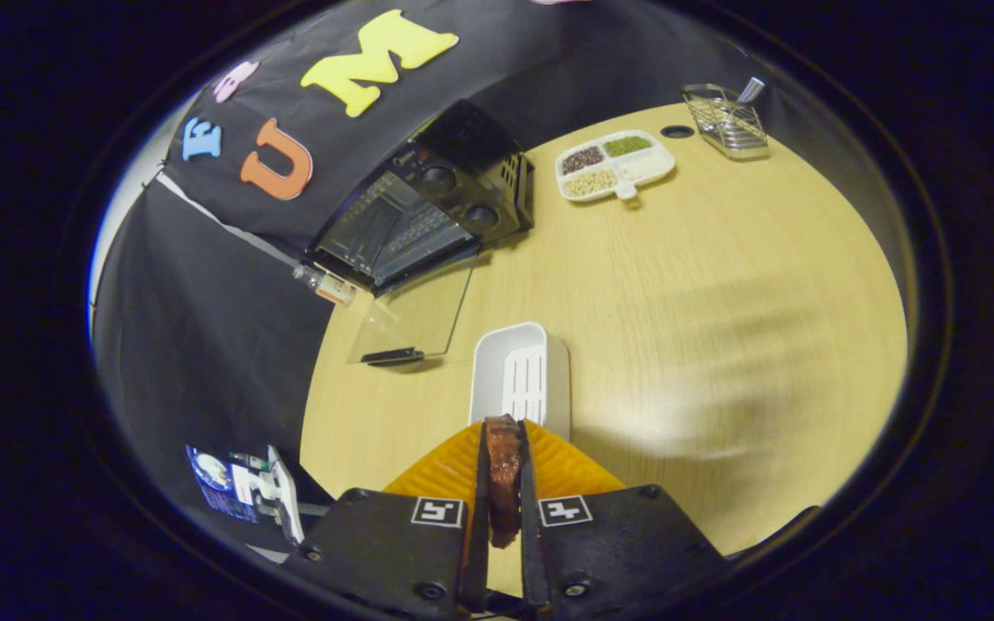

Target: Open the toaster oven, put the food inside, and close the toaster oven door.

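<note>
A: What are the fingers at?
B: The gripper (504, 470) pinches a reddish-brown piece of food (504, 483), both orange fingers (445, 470) pressed flat against its sides.

A: And just past them?
B: A white tray (521, 371) with a slotted insert sits on the wooden table (721, 328), right ahead of the fingertips.

A: Where's the oven?
B: Further on and to the left, the black toaster oven (428, 207) stands at the table's edge, its glass door (415, 319) dropped open and lying flat. Well beyond, a divided dish (613, 164) of beans and a wire basket (726, 121).
</note>
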Demonstrator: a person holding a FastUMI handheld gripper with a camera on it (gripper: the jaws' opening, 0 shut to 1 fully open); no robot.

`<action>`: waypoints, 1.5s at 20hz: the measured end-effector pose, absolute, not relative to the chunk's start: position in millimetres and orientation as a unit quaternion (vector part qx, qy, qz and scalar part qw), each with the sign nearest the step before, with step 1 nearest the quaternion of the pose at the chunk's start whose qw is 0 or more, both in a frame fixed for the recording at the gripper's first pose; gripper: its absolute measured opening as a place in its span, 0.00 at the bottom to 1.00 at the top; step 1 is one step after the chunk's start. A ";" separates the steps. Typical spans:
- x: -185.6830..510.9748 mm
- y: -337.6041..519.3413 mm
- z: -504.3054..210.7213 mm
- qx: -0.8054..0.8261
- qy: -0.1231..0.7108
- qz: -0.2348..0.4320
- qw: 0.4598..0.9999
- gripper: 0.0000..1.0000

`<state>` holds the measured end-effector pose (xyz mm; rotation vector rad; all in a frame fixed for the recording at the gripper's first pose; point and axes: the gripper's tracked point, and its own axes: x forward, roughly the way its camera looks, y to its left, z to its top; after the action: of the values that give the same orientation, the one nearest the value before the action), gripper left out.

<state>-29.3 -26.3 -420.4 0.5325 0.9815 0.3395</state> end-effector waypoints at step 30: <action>243.3 185.0 -409.6 0.566 0.149 -0.035 0.810 0.18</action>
<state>243.3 185.0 -409.6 1.2104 0.3176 -0.0758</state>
